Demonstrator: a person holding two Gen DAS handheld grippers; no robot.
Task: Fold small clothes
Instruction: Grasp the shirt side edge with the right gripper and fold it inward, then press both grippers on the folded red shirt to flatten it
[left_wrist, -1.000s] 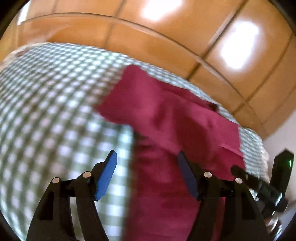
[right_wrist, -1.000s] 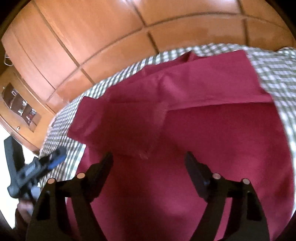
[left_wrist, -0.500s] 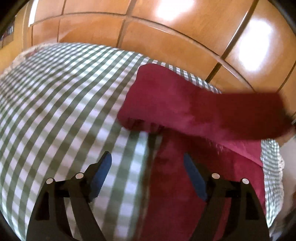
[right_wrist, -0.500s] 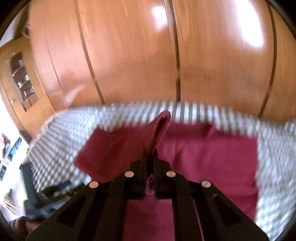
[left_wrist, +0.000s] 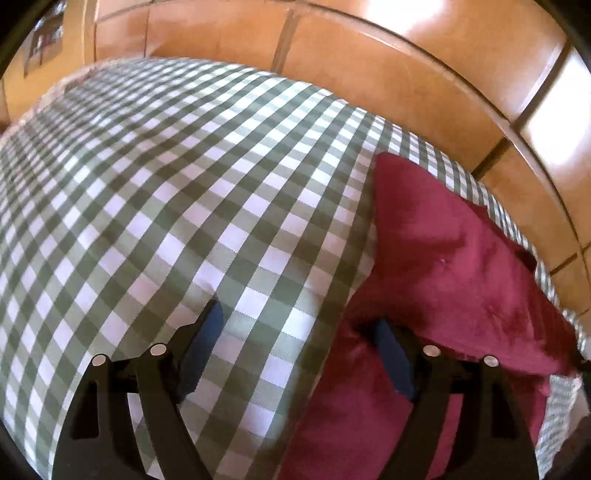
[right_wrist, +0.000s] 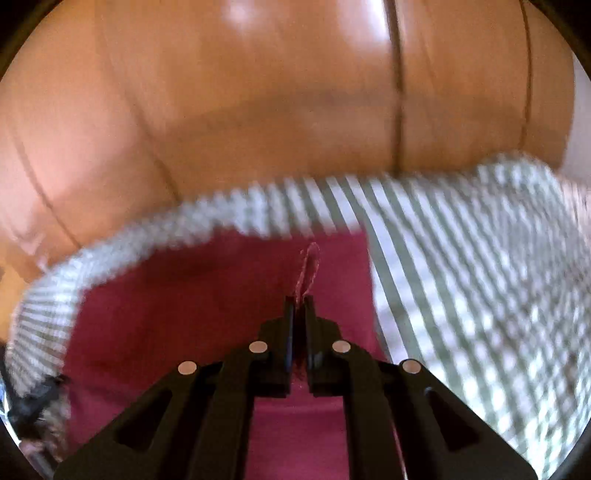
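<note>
Left wrist view: left gripper (left_wrist: 295, 328) spread wide, empty, over green checked cloth (left_wrist: 192, 206); red garment (left_wrist: 454, 280) lies folded at its right finger.
Right wrist view: right gripper (right_wrist: 300, 306) clamped on a raised fold of the red garment (right_wrist: 177, 306); wooden panels (right_wrist: 258, 110) behind.

Green-checked cloth (left_wrist: 192, 206); seemingly wooden panelling (right_wrist: 258, 110) behind.

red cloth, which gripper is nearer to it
Right. The right gripper is shut on a pinched fold of the red cloth; the left gripper is open, straddling the cloth's edge without gripping it.
</note>
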